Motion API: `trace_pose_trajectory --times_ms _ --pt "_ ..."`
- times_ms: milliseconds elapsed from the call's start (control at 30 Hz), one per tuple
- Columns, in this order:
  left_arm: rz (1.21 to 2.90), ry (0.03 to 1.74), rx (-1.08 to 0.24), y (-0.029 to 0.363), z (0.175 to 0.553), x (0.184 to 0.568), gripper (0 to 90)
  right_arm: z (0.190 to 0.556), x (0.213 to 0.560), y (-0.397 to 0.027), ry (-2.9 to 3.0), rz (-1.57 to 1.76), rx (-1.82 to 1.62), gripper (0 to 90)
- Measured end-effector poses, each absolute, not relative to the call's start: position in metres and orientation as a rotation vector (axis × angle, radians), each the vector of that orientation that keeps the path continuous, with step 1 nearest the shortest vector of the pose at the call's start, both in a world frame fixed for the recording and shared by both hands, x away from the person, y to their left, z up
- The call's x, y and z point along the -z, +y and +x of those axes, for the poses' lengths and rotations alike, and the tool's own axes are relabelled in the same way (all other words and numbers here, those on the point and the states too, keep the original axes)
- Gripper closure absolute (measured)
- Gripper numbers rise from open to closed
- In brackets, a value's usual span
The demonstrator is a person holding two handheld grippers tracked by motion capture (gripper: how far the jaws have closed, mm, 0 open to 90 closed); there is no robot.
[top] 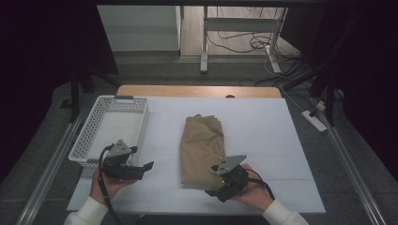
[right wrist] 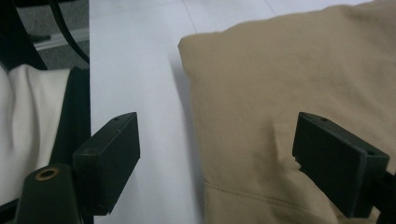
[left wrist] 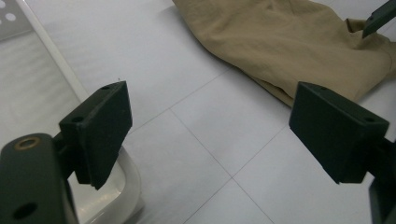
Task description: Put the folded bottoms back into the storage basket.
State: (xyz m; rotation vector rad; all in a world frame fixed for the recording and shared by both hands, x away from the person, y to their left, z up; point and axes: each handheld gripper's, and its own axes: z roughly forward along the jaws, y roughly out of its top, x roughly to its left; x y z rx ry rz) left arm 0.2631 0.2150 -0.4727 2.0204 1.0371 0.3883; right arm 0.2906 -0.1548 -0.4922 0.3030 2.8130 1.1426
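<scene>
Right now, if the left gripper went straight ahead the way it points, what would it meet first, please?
Probably the folded tan garment; the left gripper is open, with bare white table before it. Depth is unclear.

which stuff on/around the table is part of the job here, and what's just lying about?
In the job:
- folded tan garment, mid-table
- right gripper, open, at the garment's near right corner
- left gripper, open, over bare table left of the garment
- white basket, likely the drop-off, though that's a guess

Lying about:
- power strip on the floor, right
- cables under the far desk frame
</scene>
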Motion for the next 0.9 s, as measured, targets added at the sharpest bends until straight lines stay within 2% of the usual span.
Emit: trace_pose_trajectory --times_ms 533,900 --pt "2.031 1.04 -0.38 0.214 0.264 0.475 14.0 0.298 0.509 -0.146 2.851 0.301 -0.969 15.6" --pt "2.032 1.039 -0.385 0.214 0.264 0.475 14.0 0.302 0.518 -0.143 2.816 0.274 -0.87 21.8"
